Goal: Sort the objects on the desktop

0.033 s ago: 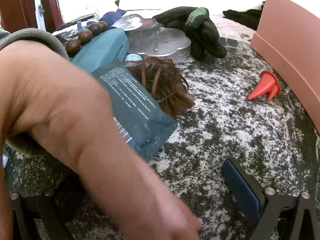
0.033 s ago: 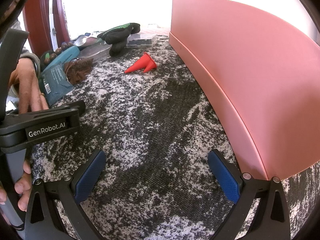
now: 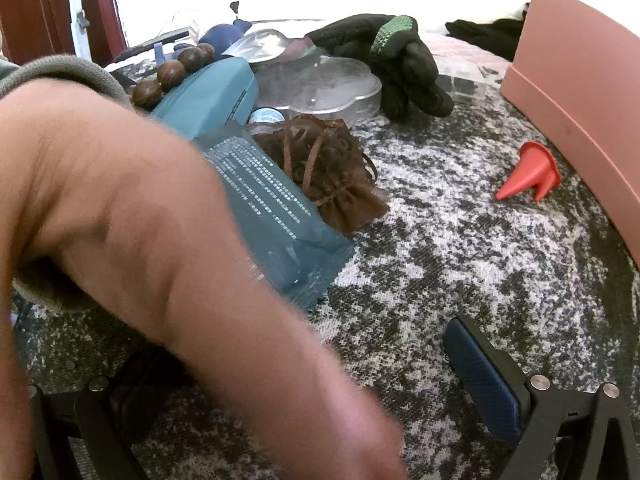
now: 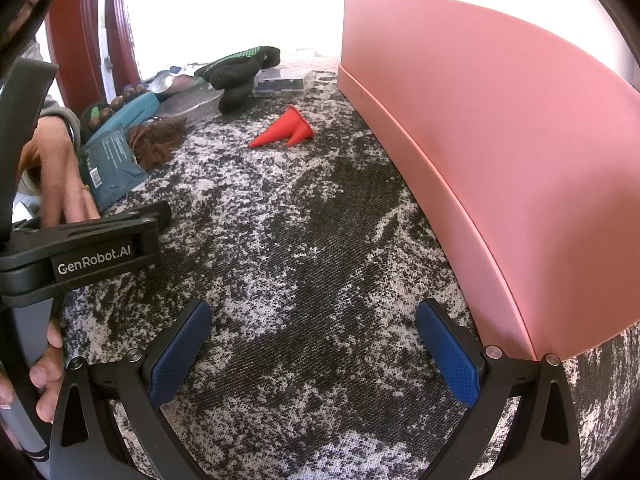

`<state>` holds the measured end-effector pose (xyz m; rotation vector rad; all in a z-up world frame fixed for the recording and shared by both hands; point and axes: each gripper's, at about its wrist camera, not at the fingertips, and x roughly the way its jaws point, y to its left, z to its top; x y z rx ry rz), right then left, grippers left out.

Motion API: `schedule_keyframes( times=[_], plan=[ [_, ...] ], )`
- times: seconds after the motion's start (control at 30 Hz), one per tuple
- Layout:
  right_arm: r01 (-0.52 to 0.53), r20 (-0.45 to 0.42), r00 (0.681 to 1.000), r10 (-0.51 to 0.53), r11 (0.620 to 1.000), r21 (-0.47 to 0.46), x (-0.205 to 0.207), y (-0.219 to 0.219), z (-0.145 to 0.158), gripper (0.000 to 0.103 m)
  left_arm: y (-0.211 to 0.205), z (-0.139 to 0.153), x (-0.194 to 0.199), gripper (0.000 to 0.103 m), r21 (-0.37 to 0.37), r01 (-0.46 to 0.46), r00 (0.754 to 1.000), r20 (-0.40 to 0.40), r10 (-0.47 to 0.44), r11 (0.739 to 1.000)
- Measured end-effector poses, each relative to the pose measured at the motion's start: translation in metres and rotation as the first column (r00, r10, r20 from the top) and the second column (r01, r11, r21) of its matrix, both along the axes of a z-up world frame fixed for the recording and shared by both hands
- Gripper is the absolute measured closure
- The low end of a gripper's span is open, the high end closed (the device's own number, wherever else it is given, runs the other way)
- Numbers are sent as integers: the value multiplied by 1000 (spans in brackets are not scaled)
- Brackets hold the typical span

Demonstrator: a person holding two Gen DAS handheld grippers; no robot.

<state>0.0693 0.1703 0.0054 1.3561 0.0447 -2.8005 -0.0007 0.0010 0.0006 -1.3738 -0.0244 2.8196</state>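
Two low, close forward views, sharing the red cone [image 3: 528, 172] [image 4: 284, 128].

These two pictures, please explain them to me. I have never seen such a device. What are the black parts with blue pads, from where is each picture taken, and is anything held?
There is no robot here. A person holds one hand-held gripper in each hand, and each gripper carries a wide-angle camera looking forward along its two fingers.

The right wrist view shows the right gripper: black arms with blue pads, spread wide, nothing between them. At its left edge stands the body of the left gripper.

In the left wrist view a bare forearm hides one finger of the left gripper; only one blue pad shows, so I cannot tell if it is open.

On the speckled cloth lie a red cone, a teal packet, a brown pouch, black gloves, wooden beads, clear plastic boxes and a pink box.
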Motion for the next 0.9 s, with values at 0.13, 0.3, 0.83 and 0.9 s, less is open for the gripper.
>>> schedule_keyframes(
  times=[0.13, 0.3, 0.83, 0.9],
  plan=[
    [2, -7, 1000, -2, 1000, -3, 1, -1, 1, 0, 2, 1, -2, 0, 5, 1, 1000, -5, -1, 1000],
    [8, -19, 1000, -8, 1000, 25, 4, -5, 3, 0, -2, 4, 0, 0, 36, 0, 1000, -14, 0, 999],
    [-38, -328, 944, 24, 999, -36, 85, -41, 152, 0, -36, 136, 93, 0, -31, -79, 959, -274, 68, 996],
    [-49, -338, 941, 7, 992, -115, 93, -33, 173, 0, -45, 144, 99, 0, -16, -83, 955, -286, 75, 996]
  ],
)
